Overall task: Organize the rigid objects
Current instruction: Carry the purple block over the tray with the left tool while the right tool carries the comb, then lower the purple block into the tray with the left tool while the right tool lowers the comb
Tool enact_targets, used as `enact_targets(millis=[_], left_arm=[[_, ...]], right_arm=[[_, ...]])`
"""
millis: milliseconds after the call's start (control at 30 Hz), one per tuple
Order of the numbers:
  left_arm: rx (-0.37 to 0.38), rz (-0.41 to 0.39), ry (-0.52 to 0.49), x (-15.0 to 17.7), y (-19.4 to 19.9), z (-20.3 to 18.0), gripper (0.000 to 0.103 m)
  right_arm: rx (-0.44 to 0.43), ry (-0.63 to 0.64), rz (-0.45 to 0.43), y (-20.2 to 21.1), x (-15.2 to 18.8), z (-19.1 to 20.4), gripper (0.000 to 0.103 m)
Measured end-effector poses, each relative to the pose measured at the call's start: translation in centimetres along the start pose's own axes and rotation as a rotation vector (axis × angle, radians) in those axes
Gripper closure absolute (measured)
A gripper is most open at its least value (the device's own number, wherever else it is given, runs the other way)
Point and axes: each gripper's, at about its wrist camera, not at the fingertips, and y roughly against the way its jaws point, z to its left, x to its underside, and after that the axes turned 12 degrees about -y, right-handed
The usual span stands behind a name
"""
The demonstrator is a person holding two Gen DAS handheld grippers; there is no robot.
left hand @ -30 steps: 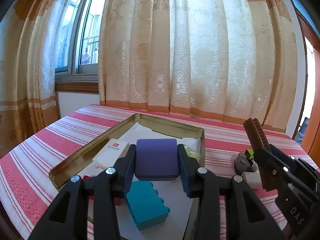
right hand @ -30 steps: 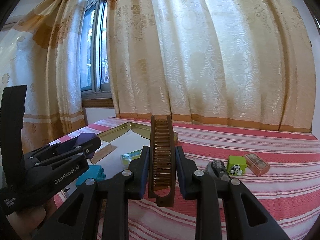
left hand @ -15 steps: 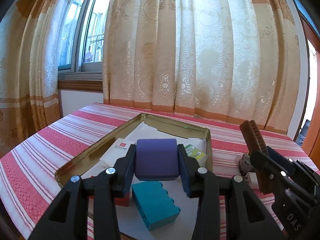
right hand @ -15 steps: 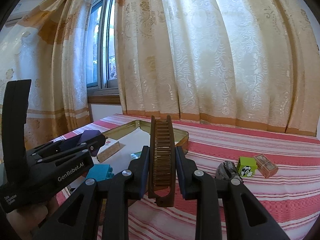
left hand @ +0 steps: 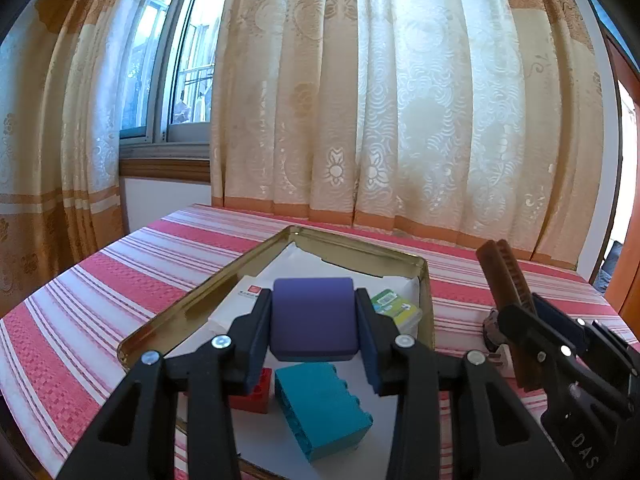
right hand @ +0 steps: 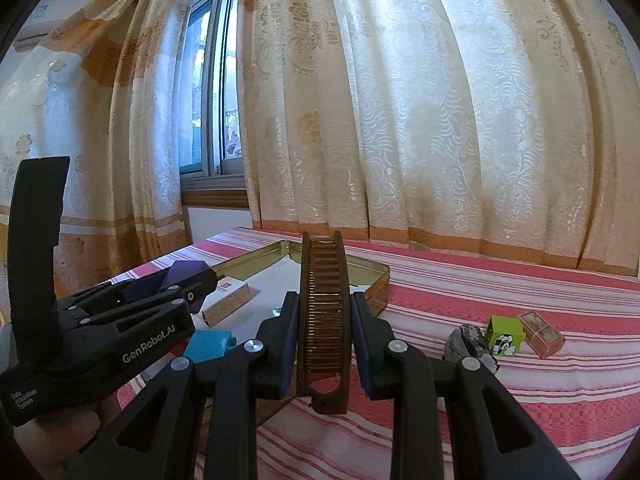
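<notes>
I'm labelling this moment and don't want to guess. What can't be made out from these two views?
- Left wrist view: the red brick is mostly hidden behind the left gripper holding the purple block.
- Left wrist view: the print on the green card is too small to read.
- Right wrist view: the teal brick is cut off by the right gripper holding the comb.
- Right wrist view: the tray floor is largely hidden.

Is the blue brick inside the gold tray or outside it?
Inside. The blue brick lies on the white liner within the gold tray, beside a red brick.
</notes>
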Motion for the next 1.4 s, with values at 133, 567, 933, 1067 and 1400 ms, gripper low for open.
enact_targets(millis=[133,567,933,1067,1400], left_arm=[[0.003,0.004,0.0,0.0,0.0,0.2,0.064],[-0.021,0.019,-0.002,0.1,-0.1,1.1,0.064],[-0.036,0.051,0.008,0.2,-1.1,2.7,0.064],[-0.054,0.07,-0.003,0.2,-1.5,2.9,0.064],[-0.06,0.118,-0.018,0.3,-2.3,3.4,0.064]], right_arm=[[-0.005,0.006,0.003,-0.1,0.1,0.4,0.075],[-0.022,0.013,0.016,-0.6,0.2,1.1,0.075],[-0.038,0.03,0.041,-1.7,0.3,2.3,0.075],[-0.043,0.035,0.047,-2.1,0.3,2.5,0.075],[-0.052,0.057,0.068,-2.8,0.4,3.2,0.075]])
